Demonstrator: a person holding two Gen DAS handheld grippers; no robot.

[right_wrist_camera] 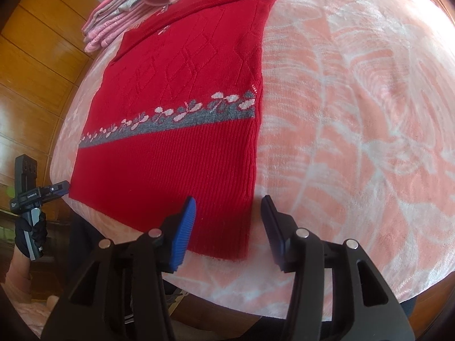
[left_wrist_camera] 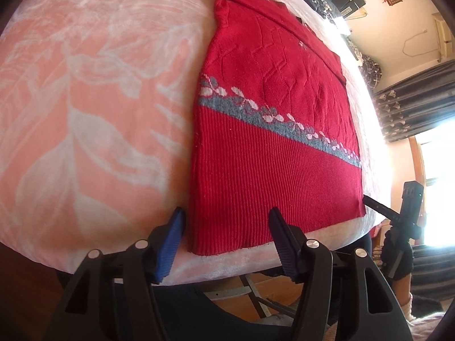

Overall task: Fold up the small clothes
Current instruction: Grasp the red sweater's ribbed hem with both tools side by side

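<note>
A red knitted sweater [left_wrist_camera: 273,142] with a grey and white flower band lies flat on a pink blanket [left_wrist_camera: 85,113]; its sleeves look folded in across the top. My left gripper [left_wrist_camera: 226,227] is open at the hem's near left corner, one blue pad on each side of that corner. In the right wrist view the same sweater [right_wrist_camera: 182,130] spreads to the left, and my right gripper [right_wrist_camera: 229,213] is open around the hem's near right corner. Each gripper shows in the other's view: the right gripper [left_wrist_camera: 398,213] and the left gripper [right_wrist_camera: 42,193], both beside the hem.
A pile of folded pink clothes [right_wrist_camera: 128,8] lies beyond the sweater at the far left. The blanket [right_wrist_camera: 355,113] spreads wide to the right. Wooden panelling [right_wrist_camera: 34,56] stands at the left; curtains [left_wrist_camera: 412,108] and a bright window are at the right.
</note>
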